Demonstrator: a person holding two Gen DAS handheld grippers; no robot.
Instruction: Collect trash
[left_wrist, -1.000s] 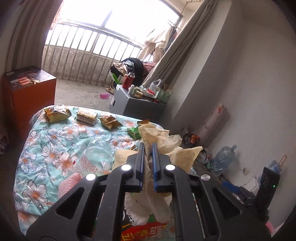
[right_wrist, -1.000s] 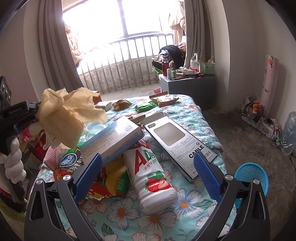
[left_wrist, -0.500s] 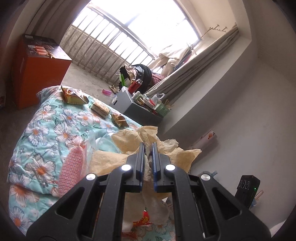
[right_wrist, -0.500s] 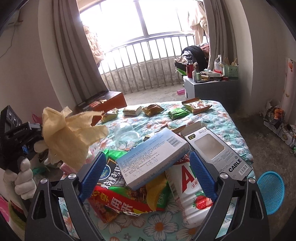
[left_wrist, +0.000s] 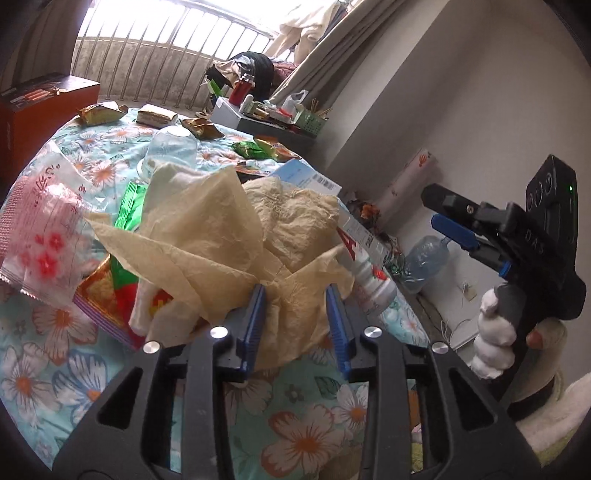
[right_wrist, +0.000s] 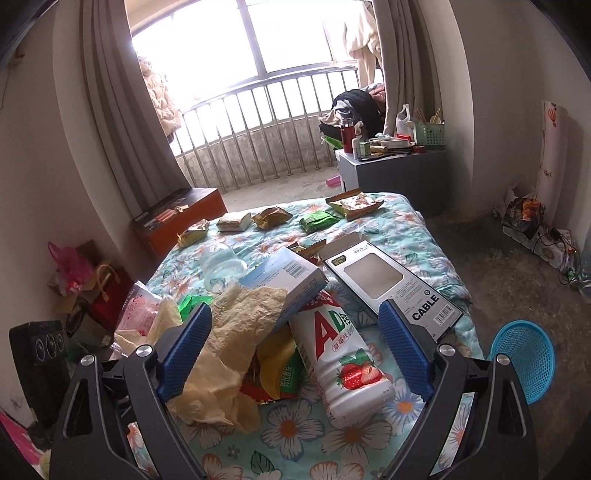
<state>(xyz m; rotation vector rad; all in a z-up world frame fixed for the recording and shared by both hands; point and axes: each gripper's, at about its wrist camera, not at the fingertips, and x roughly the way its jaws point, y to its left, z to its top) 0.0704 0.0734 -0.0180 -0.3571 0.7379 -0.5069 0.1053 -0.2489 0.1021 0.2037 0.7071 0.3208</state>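
Trash is heaped at the near edge of the bed (right_wrist: 436, 236), and the crumpled tan paper (left_wrist: 229, 236) sits on top of that heap, right at the tips of my left hand-held gripper (left_wrist: 295, 317). Its jaws are opening around the paper; the sheet lies loose between the blue pads (left_wrist: 255, 314) and I judge it is no longer pinched, settling onto the pile. My right hand-held gripper (right_wrist: 295, 354) stands wide apart and holds nothing. Directly between its fingers lies the white drink bottle (right_wrist: 347, 354), long axis running away from me toward the far edge of the bed, cap end nearest me, so the jaws already straddle it across its width. That makes the right hand the nearer one for the bottle, and I judge a short push forward and down would seat it. The blue mesh basket (right_wrist: 524, 362) stands on the floor off the bed's right edge, on the right hand's side, which suits a drop there. Writing I can read: large red "AD" with a strawberry picture on the bottle, and "CABLE" beside a barcode on the flat windowed box (right_wrist: 391, 280) just right of it. A pale blue carton (right_wrist: 284, 277) with a barcode rests across the bottle's far end. The pink plastic bag (left_wrist: 40, 229) and snack wrappers carry Chinese print too small for me to read.
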